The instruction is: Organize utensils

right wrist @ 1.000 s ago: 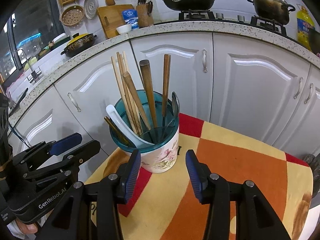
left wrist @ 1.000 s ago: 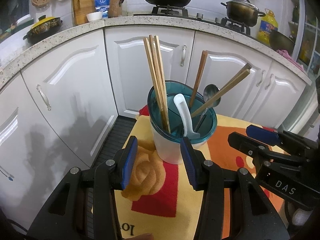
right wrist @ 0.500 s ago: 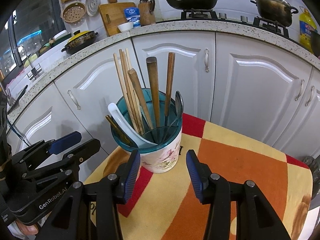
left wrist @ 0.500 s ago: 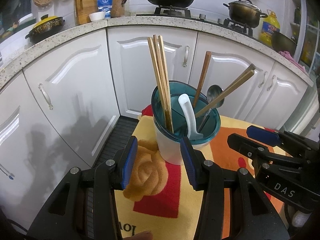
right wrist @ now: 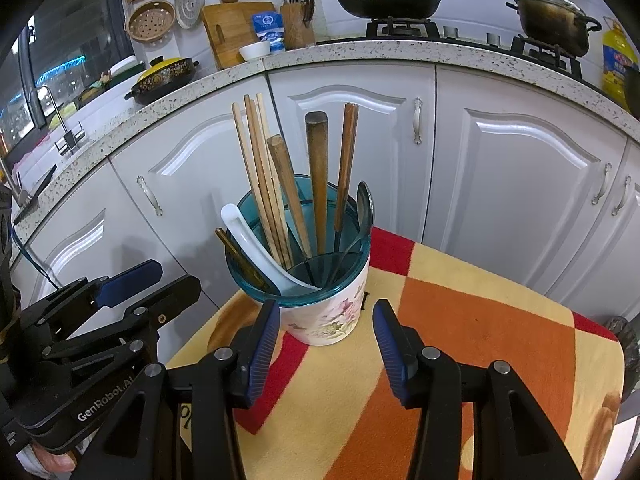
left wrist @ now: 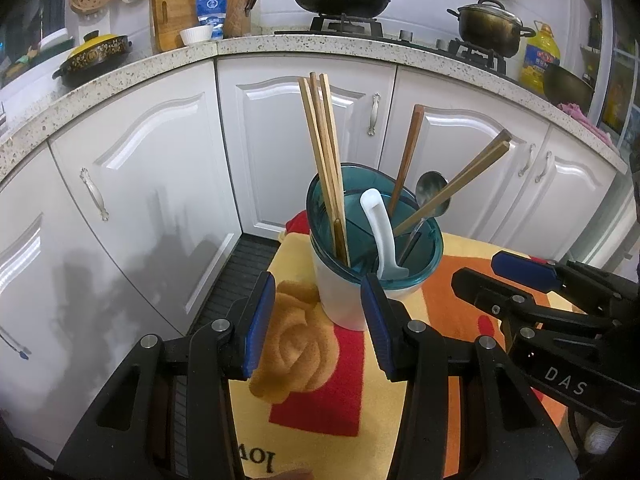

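Utensil holder (left wrist: 352,292) stands at frame centre on the patterned cloth (left wrist: 332,392), chopsticks (left wrist: 324,148) inside; left gripper (left wrist: 318,328) and right gripper (right wrist: 326,344) both spread apart, empty

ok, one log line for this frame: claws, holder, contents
left claw open, empty | right claw open, empty | utensil holder upright on mat | holds chopsticks, white spoon, metal spoon

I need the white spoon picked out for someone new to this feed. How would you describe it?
Find the white utensil holder with the teal rim on the orange and yellow cloth. Among the wooden chopsticks and the metal spoon inside, the white spoon is the only white, curved, plastic-looking piece, leaning on the rim.
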Demonstrator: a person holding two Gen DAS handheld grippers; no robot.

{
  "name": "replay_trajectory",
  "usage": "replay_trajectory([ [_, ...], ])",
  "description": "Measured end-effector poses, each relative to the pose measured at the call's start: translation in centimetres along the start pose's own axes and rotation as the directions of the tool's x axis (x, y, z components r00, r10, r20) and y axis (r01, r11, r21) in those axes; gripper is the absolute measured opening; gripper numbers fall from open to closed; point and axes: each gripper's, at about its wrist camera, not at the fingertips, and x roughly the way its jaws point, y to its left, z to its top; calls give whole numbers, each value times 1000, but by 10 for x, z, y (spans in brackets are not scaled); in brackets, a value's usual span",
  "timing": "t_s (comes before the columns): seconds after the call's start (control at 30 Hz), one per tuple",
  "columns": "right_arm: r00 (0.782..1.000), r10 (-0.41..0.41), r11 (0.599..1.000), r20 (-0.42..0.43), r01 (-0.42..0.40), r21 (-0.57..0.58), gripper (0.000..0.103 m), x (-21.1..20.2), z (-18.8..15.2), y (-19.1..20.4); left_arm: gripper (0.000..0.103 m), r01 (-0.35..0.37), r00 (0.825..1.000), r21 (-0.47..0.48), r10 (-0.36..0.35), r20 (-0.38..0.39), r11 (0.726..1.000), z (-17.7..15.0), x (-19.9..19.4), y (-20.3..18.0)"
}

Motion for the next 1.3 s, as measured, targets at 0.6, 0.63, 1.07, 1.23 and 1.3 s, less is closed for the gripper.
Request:
replay_trajectory([
  [0.6,1000,2,1000,-11,-2,-6,48,5,0,3,44,1,1000,-6,-1,-9,1000,-1,3,3],
  [0.63,1000,2,1000,-11,-2,-8,48,5,0,4,44,1,1000,-7,-1,-10,1000,-1,4,3],
  [1.07,1000,0,1000,-13,0,-14,50,6,0,7,44,2,1000,-14,-2,-13,1000,-4,5,4],
  [1.23,1000,-1,1000,-17,1,-15,50,7,-1,8,44,5,1000,-14,-6,-14,1000,-5,6,4],
  [1.3,1000,0,1000,-23,0,-15,51,9,-2,8,44,10,1000,-14,-11,-14,1000,-6,7,3],
])
